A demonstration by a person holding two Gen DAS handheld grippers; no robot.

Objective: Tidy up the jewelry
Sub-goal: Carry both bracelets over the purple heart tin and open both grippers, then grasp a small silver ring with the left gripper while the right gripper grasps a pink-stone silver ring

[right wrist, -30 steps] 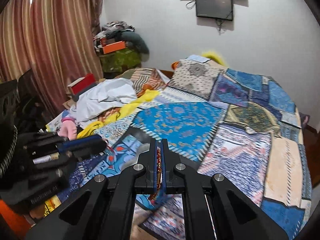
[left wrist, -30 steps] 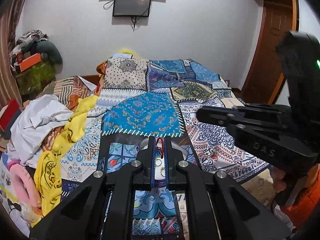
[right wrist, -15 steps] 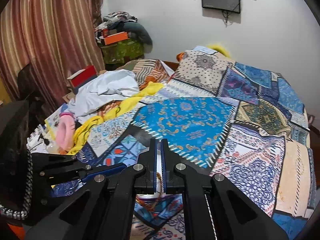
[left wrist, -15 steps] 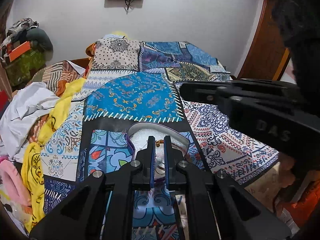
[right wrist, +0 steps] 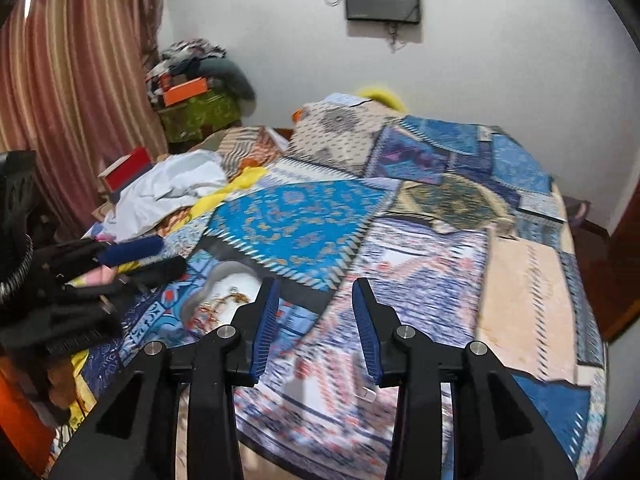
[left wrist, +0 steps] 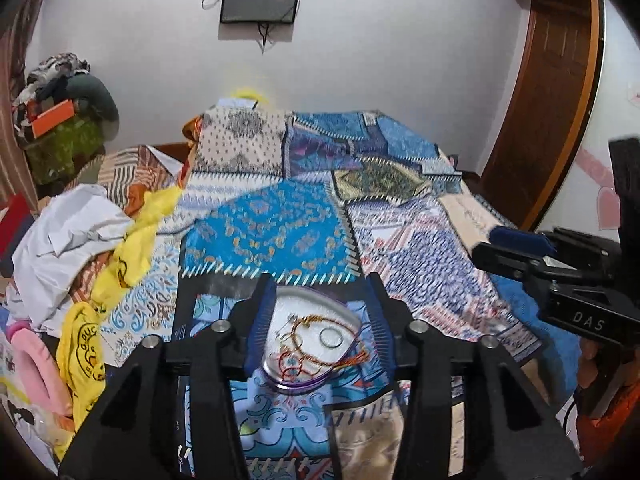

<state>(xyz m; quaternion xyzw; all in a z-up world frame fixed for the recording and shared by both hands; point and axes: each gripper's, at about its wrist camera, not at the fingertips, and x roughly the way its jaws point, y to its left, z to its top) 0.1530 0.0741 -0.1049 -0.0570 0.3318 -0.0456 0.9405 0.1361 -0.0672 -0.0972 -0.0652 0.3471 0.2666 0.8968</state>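
Several chains in tray, ring too

Black grippers, blue-padded jaws, silver screws.

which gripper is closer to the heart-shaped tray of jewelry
Left. The left gripper frames the white heart-shaped tray between open jaws; the right gripper, also open, sits off to the tray's right.
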